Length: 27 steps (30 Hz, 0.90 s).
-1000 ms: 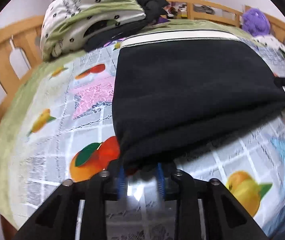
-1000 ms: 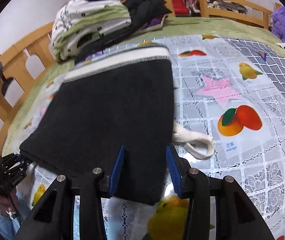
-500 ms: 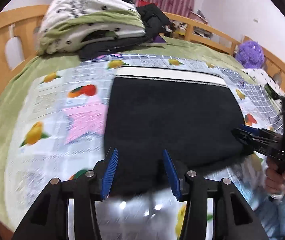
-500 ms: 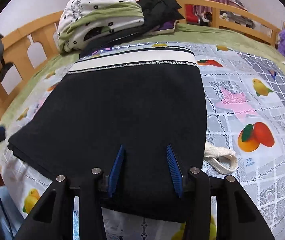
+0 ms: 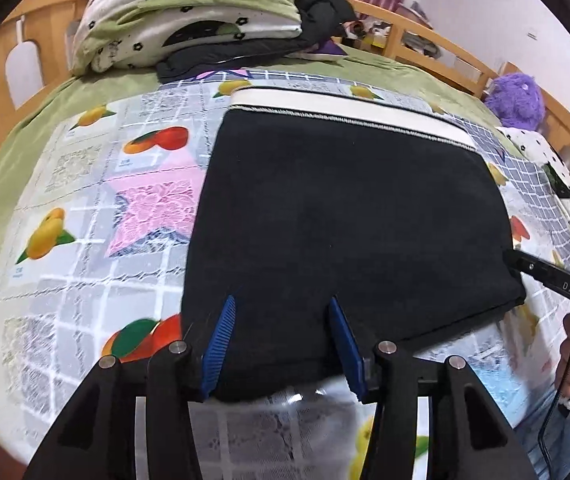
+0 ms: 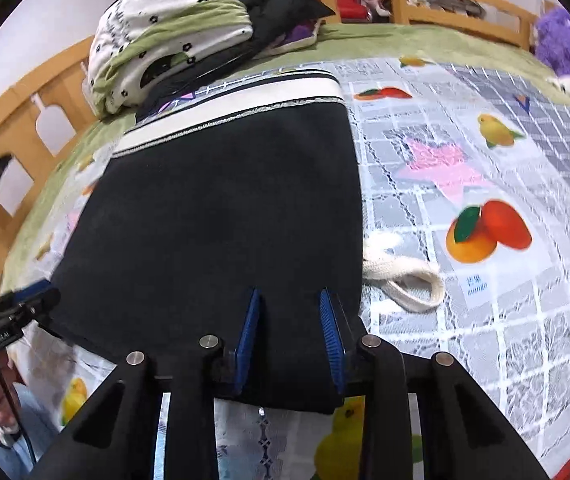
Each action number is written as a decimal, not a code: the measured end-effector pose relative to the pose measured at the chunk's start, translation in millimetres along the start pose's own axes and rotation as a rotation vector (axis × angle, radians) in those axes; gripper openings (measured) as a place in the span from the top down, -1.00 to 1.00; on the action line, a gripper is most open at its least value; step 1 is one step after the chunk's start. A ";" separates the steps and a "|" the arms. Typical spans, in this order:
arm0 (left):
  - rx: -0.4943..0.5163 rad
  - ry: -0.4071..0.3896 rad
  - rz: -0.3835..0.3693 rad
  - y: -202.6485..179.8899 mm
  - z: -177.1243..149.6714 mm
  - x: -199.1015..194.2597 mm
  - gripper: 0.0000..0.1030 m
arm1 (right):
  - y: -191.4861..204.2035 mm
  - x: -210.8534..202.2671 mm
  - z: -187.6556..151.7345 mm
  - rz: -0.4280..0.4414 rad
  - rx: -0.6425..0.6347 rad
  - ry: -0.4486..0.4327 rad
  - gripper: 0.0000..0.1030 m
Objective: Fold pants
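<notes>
Black pants [image 5: 345, 216] folded flat on my fruit-print sheet [image 5: 85, 208], left gripper [image 5: 281, 344] over near hem, jaws apart, not pinching, right view: right gripper [image 6: 291, 336] closing over pants' near-right corner, grip unclear, white drawstring [image 6: 405, 280] right of pants

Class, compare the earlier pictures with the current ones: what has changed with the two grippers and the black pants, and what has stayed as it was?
The left gripper let go of the near edge of the black pants, and its jaws now stand apart over the fabric. The right gripper is closing its jaws over the near edge. The pants stay folded flat on the fruit-print cover, white waistband at the far end, bedding pile behind.
</notes>
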<state>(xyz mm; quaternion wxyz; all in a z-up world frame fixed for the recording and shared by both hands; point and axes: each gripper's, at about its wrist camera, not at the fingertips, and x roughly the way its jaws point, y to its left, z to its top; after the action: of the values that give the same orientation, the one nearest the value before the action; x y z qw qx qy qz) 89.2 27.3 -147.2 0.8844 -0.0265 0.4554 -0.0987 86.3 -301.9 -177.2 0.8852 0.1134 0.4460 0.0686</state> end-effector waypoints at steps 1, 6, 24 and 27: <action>-0.014 -0.002 -0.003 -0.5 0.4 -8.4 0.10 | -2.6 -3.4 0.5 0.010 0.019 0.002 0.38; -0.040 -0.072 -0.021 -6.1 0.3 -52.1 0.11 | -8.0 -33.8 -0.5 0.030 0.074 -0.027 0.38; -0.036 -0.249 0.068 -52.2 -17.4 -153.3 -0.34 | 42.5 -166.1 -22.3 -0.096 -0.019 -0.184 -0.45; -0.021 -0.258 0.103 -56.9 -21.4 -159.8 -0.43 | 54.6 -176.8 -30.9 -0.130 -0.062 -0.213 -0.71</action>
<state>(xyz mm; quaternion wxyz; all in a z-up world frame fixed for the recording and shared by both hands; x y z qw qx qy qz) -27.1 4.3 -24.0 0.9391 -0.0250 0.3399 -0.0442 -44.5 -284.2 -43.9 0.9332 0.0633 0.3536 0.0124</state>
